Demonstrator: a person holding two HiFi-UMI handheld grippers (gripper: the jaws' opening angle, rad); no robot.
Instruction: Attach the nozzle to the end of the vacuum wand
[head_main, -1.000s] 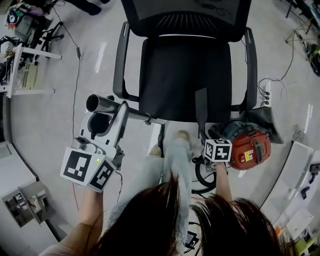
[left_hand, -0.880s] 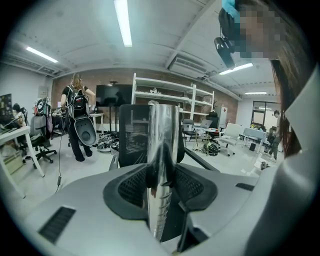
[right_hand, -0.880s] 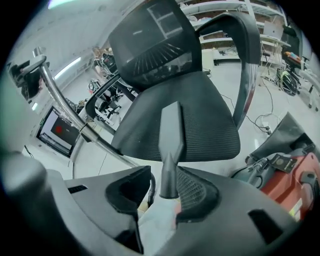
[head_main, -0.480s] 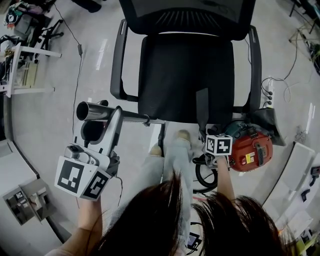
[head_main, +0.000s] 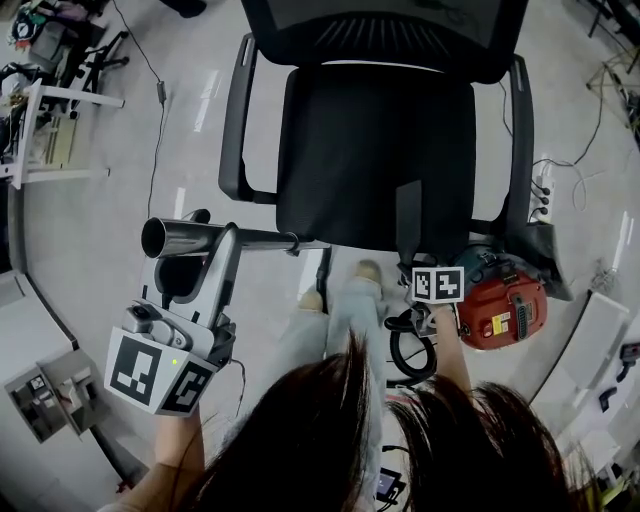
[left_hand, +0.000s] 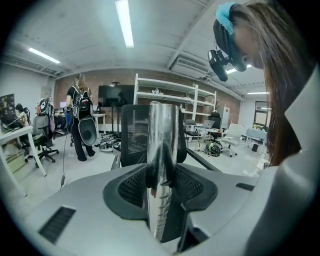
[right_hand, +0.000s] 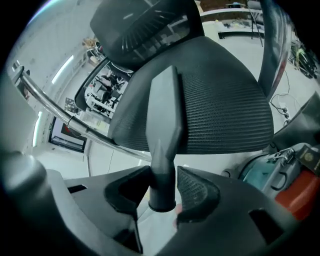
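Left hand-held gripper (head_main: 192, 262) clamps the wand (head_main: 180, 238) left of the chair (head_main: 340, 150); my right hand-held gripper (right_hand: 163, 189), jaws just opening, straddles the nozzle (right_hand: 162, 125) there.

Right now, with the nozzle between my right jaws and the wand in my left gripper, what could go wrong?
1. The right gripper's jaws have just been opening and sit loosely around the nozzle's round end, which seems to overhang the chair seat's front edge. A nudge could tip it off.
2. The left gripper clamps the wand near its open end. The long remainder runs past the chair, so swinging it could hit the chair.
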